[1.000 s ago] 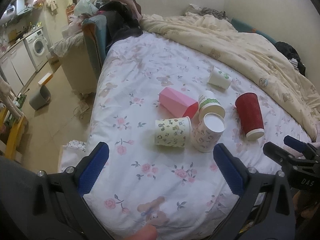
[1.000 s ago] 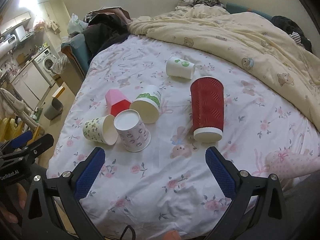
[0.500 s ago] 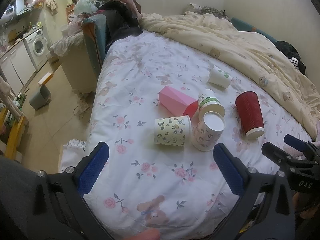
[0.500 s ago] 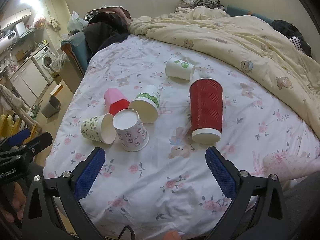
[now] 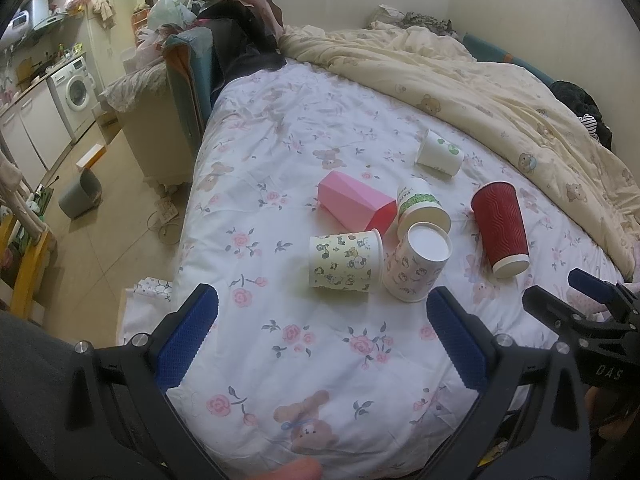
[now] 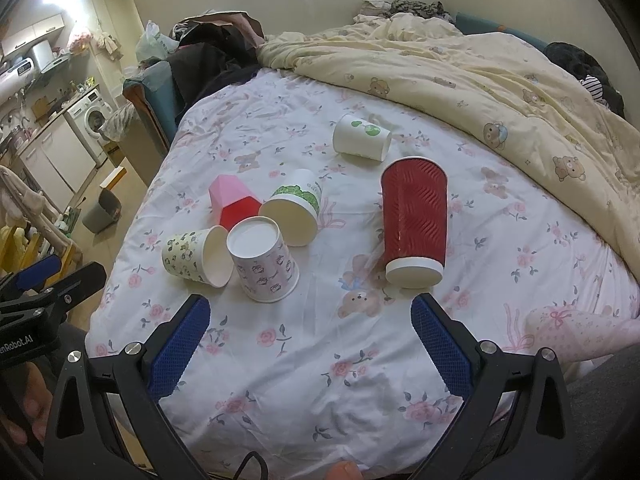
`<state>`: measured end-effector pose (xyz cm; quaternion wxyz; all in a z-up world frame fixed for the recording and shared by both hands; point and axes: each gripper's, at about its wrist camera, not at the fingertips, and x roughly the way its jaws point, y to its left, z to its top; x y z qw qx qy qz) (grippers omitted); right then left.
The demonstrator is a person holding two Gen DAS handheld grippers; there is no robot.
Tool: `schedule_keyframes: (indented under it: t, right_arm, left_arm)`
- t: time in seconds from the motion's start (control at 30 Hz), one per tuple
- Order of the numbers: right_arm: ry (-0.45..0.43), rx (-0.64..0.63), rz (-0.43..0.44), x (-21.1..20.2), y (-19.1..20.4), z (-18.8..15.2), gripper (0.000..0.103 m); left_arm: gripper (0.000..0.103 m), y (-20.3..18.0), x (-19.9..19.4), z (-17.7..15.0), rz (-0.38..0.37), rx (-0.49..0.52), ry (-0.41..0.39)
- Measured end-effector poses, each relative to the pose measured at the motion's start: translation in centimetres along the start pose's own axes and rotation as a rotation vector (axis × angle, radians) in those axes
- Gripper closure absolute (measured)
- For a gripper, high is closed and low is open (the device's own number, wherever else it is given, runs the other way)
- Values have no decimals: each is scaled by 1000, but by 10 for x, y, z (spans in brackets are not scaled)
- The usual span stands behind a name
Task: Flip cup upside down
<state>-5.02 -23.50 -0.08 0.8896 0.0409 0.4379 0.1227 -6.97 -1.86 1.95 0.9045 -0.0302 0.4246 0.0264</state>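
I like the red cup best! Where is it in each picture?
Left wrist view: the red cup lies on its side at right of centre, right of the cup cluster.
Right wrist view: the red cup lies right of centre, above the right blue pad.
Shared landmark: the small white cup with green dots lies just beyond it.

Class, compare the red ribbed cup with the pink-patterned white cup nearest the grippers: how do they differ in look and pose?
The red ribbed cup is taller; the patterned cup is shorter.
The red cup is plain red with a white rim; the patterned cup is white with small pink prints.
The red cup lies on its side; the patterned cup stands upside down, slightly tilted.
Both rest on the floral bedsheet, untouched by either gripper.
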Motion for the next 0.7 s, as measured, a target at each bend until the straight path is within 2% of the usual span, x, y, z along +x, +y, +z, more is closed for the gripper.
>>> schedule_keyframes:
  t: [0.7]
  right_arm:
    - [5, -5, 15, 3, 3, -3, 0]
  left_arm:
    - [0, -3, 5, -4, -9, 13, 21]
